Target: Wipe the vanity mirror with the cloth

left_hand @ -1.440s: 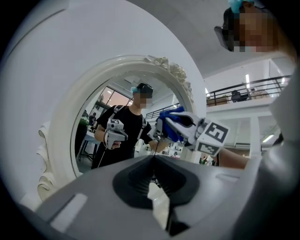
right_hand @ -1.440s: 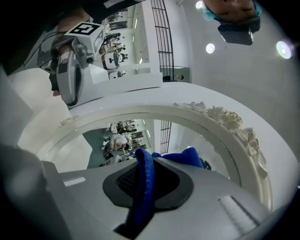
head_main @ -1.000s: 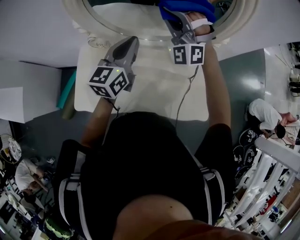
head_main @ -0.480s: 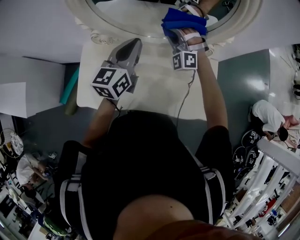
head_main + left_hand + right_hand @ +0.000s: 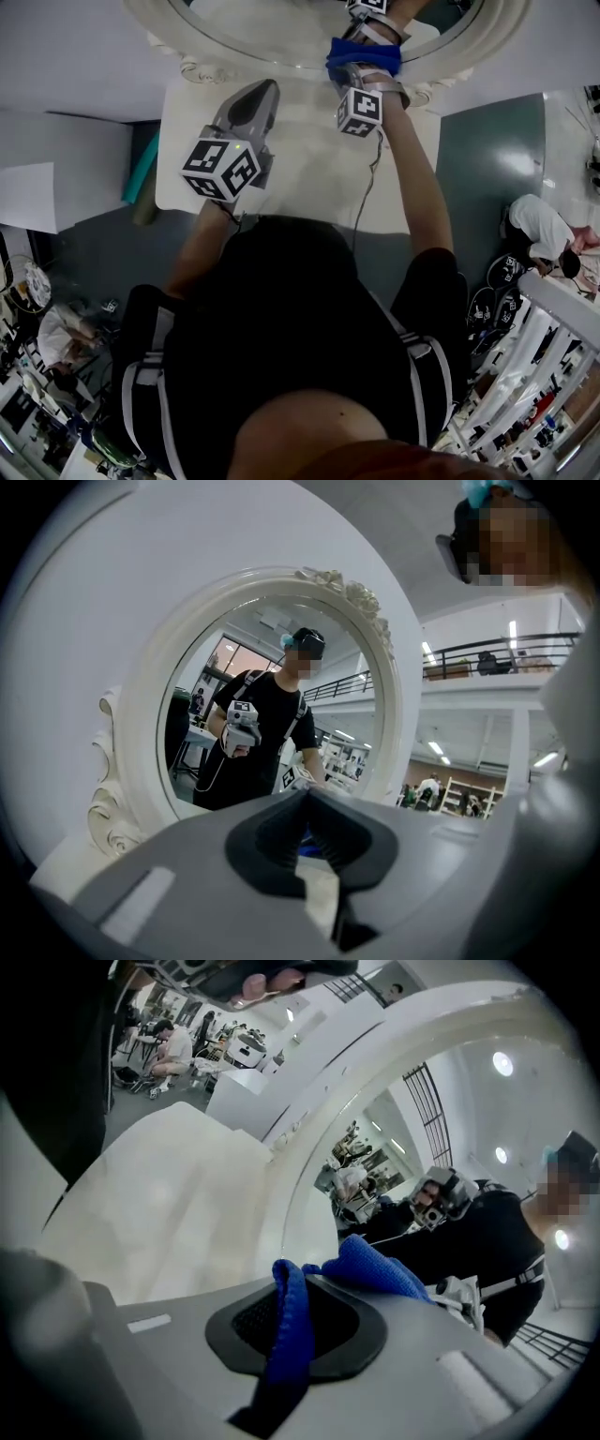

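Right tool (image 5: 364, 67), outstretched, grips blue woven cloth (image 5: 375, 1265) at white-framed oval mirror's (image 5: 141, 714) lower rim. Left tool (image 5: 265, 88) clenched empty above white desk (image 5: 309, 178).

The head view looks steeply down from above the person onto the bench (image 5: 309, 187), with the vanity mirror (image 5: 244, 47) at frame top, which both gripper views face from close up, along their jaws.

The right hand-held gripper (image 5: 292, 1316) dragged the cloth (image 5: 351, 56) toward the mirror frame (image 5: 253, 58).
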Action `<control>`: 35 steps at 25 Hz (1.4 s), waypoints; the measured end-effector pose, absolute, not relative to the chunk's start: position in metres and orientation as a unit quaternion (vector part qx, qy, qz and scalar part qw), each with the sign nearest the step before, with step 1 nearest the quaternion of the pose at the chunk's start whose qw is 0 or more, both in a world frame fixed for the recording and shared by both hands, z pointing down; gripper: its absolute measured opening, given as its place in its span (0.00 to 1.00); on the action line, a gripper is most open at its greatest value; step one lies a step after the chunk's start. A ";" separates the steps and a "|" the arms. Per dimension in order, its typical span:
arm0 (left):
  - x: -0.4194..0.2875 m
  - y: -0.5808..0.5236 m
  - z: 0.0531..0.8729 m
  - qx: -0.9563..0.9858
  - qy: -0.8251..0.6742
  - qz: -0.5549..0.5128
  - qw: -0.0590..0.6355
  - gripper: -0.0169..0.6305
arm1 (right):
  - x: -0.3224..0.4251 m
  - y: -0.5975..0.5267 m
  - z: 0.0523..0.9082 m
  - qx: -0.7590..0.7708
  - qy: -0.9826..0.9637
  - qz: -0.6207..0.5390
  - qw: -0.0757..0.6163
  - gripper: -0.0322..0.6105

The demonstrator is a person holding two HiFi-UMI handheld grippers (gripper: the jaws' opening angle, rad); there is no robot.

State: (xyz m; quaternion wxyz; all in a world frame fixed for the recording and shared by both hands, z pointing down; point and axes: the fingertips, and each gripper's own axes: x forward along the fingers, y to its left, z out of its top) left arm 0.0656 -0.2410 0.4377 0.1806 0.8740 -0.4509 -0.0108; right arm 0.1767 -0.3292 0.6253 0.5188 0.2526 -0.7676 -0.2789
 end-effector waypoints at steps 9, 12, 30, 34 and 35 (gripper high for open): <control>0.054 -0.231 0.438 0.872 -0.454 -0.022 0.184 0.04 | 0.182 -0.329 0.649 0.202 -0.732 -0.199 0.620 0.11; 0.044 -0.217 0.441 0.871 -0.452 -0.015 0.192 0.04 | 0.182 -0.317 0.660 0.175 -0.726 -0.143 0.649 0.11; -0.019 -0.179 0.446 0.864 -0.453 -0.036 0.217 0.04 | 0.057 -0.193 0.655 0.102 -0.907 0.229 0.337 0.11; -0.026 -0.172 0.449 0.869 -0.442 -0.040 0.220 0.04 | 0.046 -0.182 0.584 0.216 -0.935 0.263 0.103 0.11; -0.028 -0.167 0.449 0.871 -0.437 -0.040 0.221 0.04 | 0.050 -0.178 0.564 0.260 -0.927 0.266 0.042 0.11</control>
